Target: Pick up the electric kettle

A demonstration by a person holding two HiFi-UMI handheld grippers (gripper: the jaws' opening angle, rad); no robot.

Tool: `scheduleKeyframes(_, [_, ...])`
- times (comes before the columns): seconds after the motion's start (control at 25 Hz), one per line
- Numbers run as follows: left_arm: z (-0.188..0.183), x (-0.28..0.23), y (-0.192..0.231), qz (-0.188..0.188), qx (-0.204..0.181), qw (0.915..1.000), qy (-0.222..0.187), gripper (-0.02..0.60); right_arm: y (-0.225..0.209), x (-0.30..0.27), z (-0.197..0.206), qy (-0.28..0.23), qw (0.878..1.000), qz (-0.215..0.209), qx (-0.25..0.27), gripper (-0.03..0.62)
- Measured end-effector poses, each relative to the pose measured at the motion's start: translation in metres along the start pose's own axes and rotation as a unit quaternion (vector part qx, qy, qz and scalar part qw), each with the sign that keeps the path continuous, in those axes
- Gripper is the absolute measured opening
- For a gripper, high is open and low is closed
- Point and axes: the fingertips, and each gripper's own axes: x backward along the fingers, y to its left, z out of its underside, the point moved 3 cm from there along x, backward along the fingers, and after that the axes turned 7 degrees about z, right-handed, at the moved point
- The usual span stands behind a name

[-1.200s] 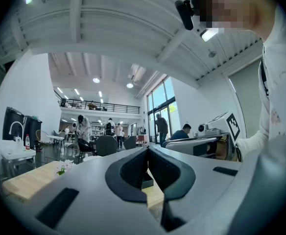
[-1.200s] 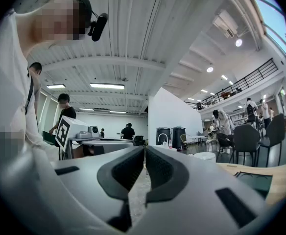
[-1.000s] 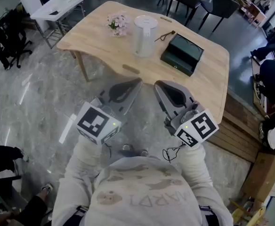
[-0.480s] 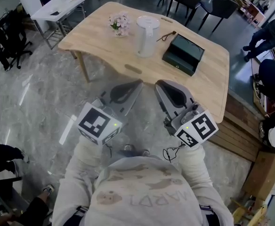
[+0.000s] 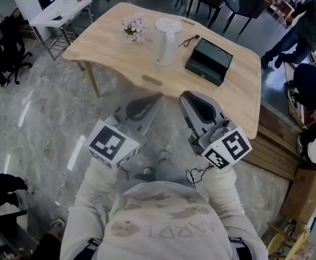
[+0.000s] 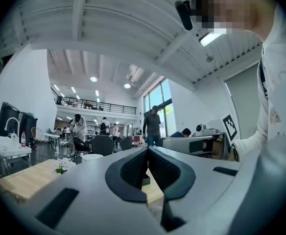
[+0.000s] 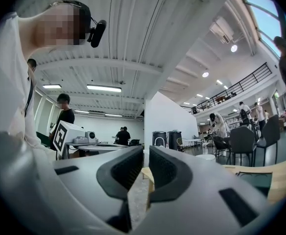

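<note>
The white electric kettle [image 5: 167, 40] stands upright on the light wooden table [image 5: 120, 58], far ahead of both grippers. My left gripper [image 5: 159, 96] and right gripper [image 5: 183, 95] hover side by side over the floor, short of the table's near edge, pointing toward it. Both are shut with nothing between their jaws. The left gripper view has the shut jaws [image 6: 147, 148] in front, with the kettle's lid [image 6: 91, 156] just above them at left. In the right gripper view the shut jaws [image 7: 145, 151] fill the foreground and the kettle's top [image 7: 209, 156] peeks over them.
On the table are a small bunch of flowers [image 5: 135, 27], a dark green box [image 5: 209, 62] and a pair of glasses [image 5: 190, 40]. A small white table [image 5: 60, 12] stands far left, dark chairs [image 5: 244, 7] beyond, a walking person [image 5: 301, 23] at right.
Both grippers have stayed where they were, still shut. The person at the upper right has walked further into view. The kettle has not moved.
</note>
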Motion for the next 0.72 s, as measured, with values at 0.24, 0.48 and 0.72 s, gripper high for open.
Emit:
scheduleKeyframes(0.24, [0.007, -0.009, 0.019, 0.007, 0.0, 1.0, 0.002, 0.012, -0.013, -0.019, 0.013, 0.011, 1.0, 0.001, -0.007, 0.02])
scheduleKeyframes(0.48, [0.015, -0.028, 0.049, 0.004, 0.002, 1.0, 0.006, 0.012, -0.042, -0.045, 0.028, 0.024, 1.0, 0.002, -0.012, 0.02])
scheduleKeyframes(0.72, [0.02, -0.055, 0.092, 0.004, 0.003, 0.9999, 0.01, 0.012, -0.086, -0.084, 0.042, 0.038, 0.999, 0.004, -0.016, 0.02])
